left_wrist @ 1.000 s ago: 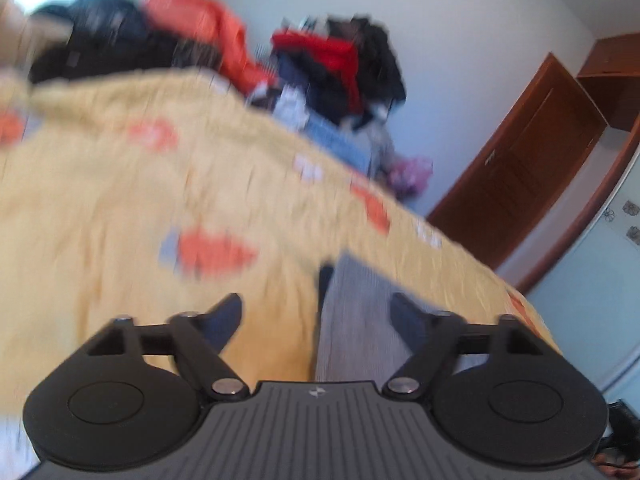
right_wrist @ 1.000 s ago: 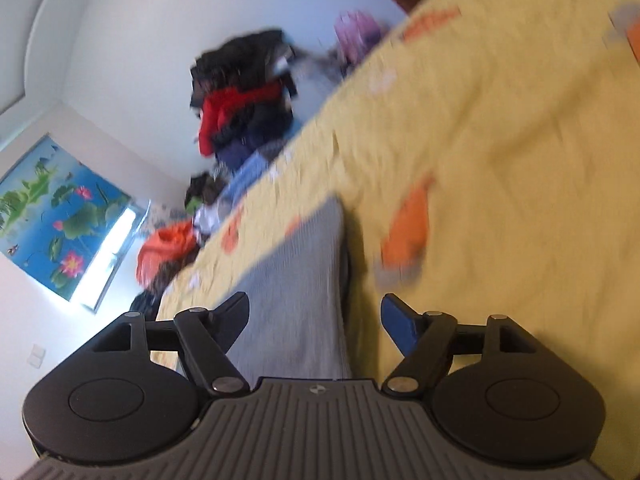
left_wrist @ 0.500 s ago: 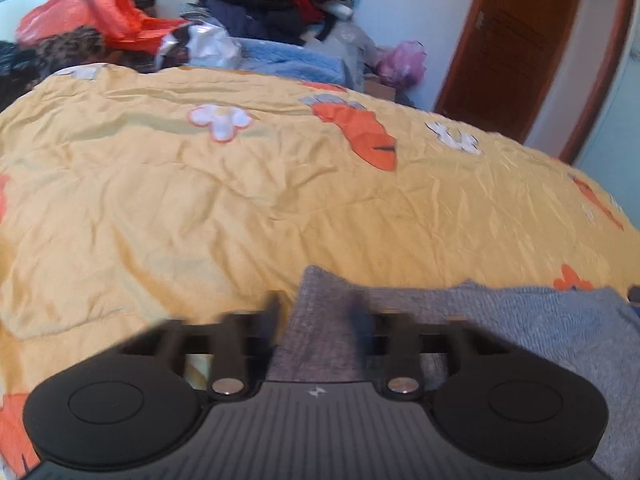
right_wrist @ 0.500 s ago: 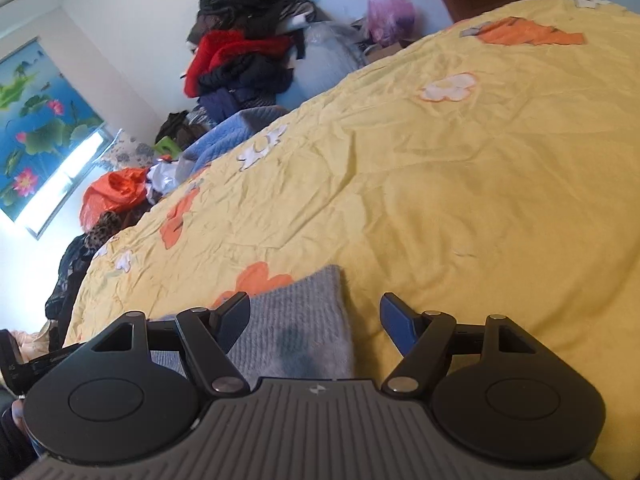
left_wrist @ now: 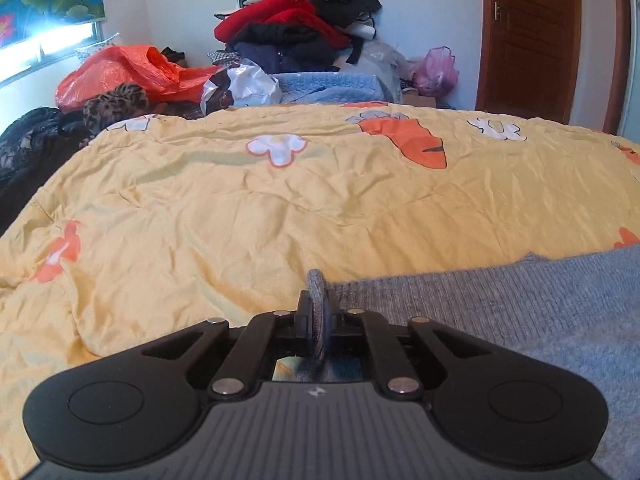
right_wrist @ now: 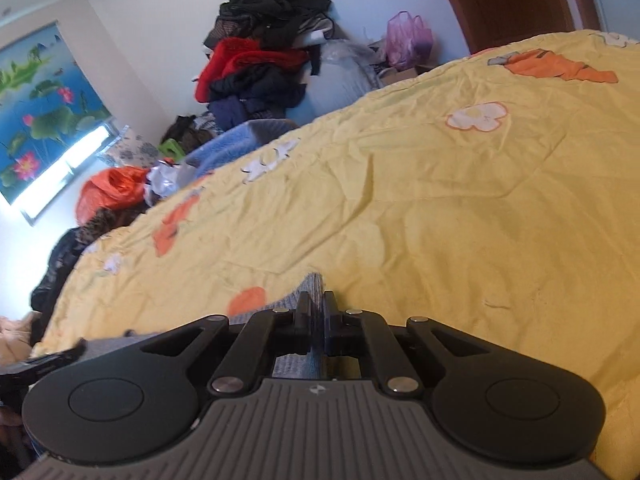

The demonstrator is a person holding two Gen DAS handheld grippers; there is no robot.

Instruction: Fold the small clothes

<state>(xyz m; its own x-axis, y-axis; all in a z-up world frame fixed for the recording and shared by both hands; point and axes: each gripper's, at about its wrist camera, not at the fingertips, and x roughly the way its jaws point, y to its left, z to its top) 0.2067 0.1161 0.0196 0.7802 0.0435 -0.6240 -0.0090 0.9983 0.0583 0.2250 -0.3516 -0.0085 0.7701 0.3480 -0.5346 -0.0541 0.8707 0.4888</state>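
Both grippers grip the grey ribbed knit garment: left gripper clamped on its edge, right gripper closing on another.

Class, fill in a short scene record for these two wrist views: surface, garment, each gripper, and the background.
surface: yellow bedspread with carrot and flower prints
garment: grey knit garment lying on the bedspread, one edge pinched upward
left gripper: shut on a fold of the grey knit garment
right gripper: jaws closing, garment edge pressed between the pads
background: pile of clothes against the wall, orange plastic bag, pink plastic bag, wooden door, lotus picture
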